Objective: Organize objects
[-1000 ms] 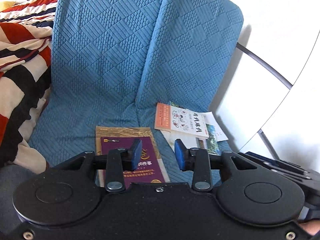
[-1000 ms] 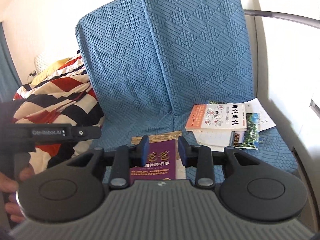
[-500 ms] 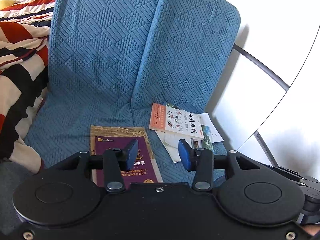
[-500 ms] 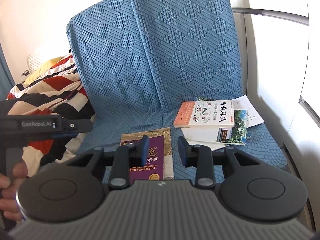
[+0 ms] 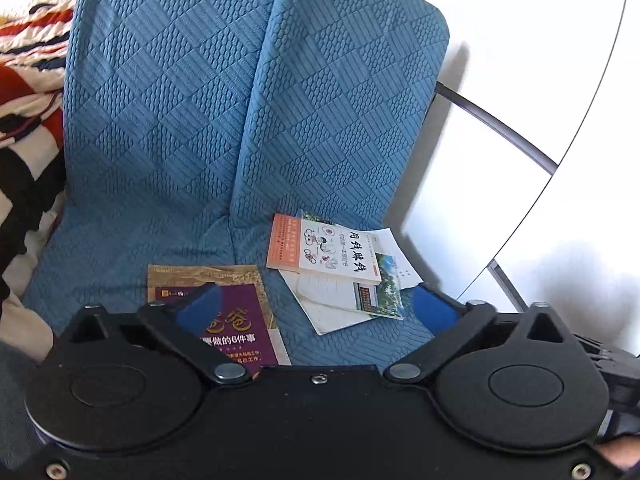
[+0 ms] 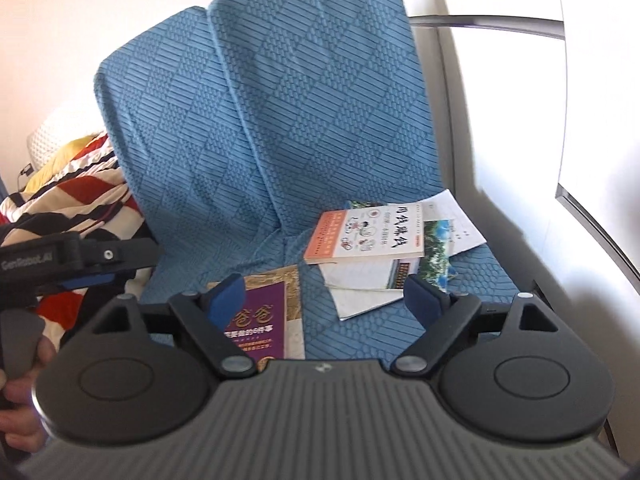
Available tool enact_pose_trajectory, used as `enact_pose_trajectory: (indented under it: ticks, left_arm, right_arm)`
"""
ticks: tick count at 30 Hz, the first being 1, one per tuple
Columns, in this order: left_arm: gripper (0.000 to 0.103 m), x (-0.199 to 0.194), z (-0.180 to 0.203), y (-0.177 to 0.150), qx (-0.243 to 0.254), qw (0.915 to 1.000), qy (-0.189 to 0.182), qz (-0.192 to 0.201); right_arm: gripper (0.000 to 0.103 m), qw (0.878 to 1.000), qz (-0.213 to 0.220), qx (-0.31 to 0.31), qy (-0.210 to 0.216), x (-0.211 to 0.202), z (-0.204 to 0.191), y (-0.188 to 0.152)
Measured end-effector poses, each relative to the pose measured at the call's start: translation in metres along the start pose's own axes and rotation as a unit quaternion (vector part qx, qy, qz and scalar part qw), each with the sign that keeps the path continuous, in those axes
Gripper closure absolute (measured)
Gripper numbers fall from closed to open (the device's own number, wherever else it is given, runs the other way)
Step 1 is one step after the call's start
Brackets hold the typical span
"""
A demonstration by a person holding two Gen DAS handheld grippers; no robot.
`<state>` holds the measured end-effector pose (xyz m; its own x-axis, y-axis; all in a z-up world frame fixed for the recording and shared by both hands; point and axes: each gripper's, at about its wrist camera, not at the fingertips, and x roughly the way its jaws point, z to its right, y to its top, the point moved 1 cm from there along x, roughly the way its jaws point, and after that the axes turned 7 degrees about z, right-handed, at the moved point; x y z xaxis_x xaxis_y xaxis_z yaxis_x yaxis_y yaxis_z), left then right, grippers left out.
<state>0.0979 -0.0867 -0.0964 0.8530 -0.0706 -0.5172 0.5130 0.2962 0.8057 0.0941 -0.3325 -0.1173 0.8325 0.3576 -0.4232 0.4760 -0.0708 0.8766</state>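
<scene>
Sofa [image 5: 168,128]: blue quilted cover, woven checks and ribs, sitting against a white wall [image 5: 540,40]. Striped blanket [image 5: 24,92] is lying at its left. Purple book [image 5: 236,320], gold-edged and flat, is resting on the seat; the white book [image 5: 332,248] is topping loose papers [image 5: 340,300] nearby. Your left claw [image 5: 316,308] and right claw [image 6: 324,296] are opening, gripping nothing, both hovering over the seat.

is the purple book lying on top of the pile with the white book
No, the purple book lies alone on the blue seat, apart from the white book and its pile.
</scene>
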Motion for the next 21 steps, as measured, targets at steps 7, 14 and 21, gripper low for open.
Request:
enact_pose_trajectory:
  ticks: [7, 14, 21]
  left_arm:
    - [0.000, 0.019, 0.006, -0.003, -0.014, 0.9998, 0.004, -0.011]
    - [0.001, 0.042, 0.019, -0.011, 0.001, 0.9999, 0.009, 0.007]
    - [0.001, 0.077, 0.020, -0.016, -0.016, 0.9998, 0.015, 0.002]
  right_arm:
    - [0.015, 1.000, -0.002, 0.007, -0.015, 0.008, 0.021, -0.003]
    - [0.015, 1.000, 0.007, 0.023, -0.017, 0.034, 0.043, -0.014]
    - [0.015, 0.998, 0.014, 0.049, -0.027, 0.060, 0.071, -0.025]
